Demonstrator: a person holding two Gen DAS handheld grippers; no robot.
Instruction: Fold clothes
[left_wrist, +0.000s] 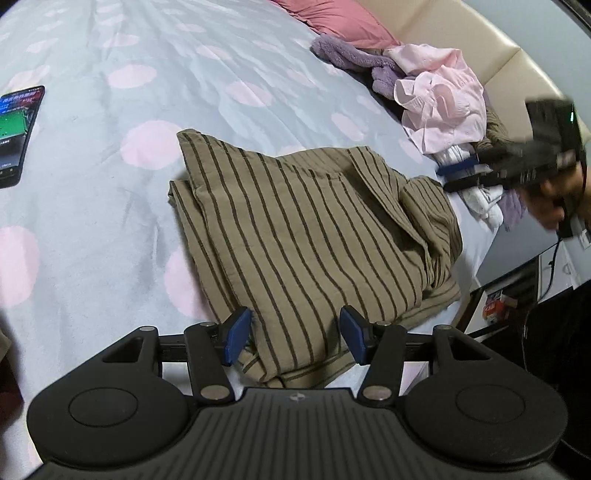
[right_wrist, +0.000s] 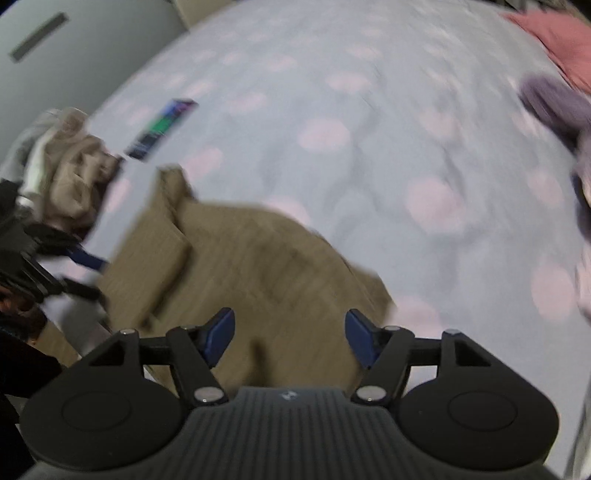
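Where the striped brown garment (left_wrist: 314, 229) lies near the bed's edge, on the dotted bedspread (left_wrist: 110, 155), it is already gathered into a compact, several-layered bundle, w/ one loose flap at its right side and a corner sticking out at its far left; folds look rough, not squared. Left gripper (left_wrist: 293, 338) hovers just over the garment's near hem, fingers spread apart and holding nothing. Right gripper (right_wrist: 290, 339) likewise has its fingers apart, empty, above the same garment; that view is motion-blurred, so contact w/ cloth cannot be told. Seen from the left wrist, the right gripper sits at the garment's right, near a heap of unfolded clothes: pink shirt (left_wrist: 443, 99), purple fuzzy item (left_wrist: 354, 59), white pieces (left_wrist: 480, 199). A second crumpled beige pile (right_wrist: 74, 166) shows in the right-wrist view, beyond the garment's other side. A phone (left_wrist: 18, 133) lies on the bed, well apart. Judgement: this garment is part-folded to nearly folded, needing tidying at most; the heaps suggest more items remain.
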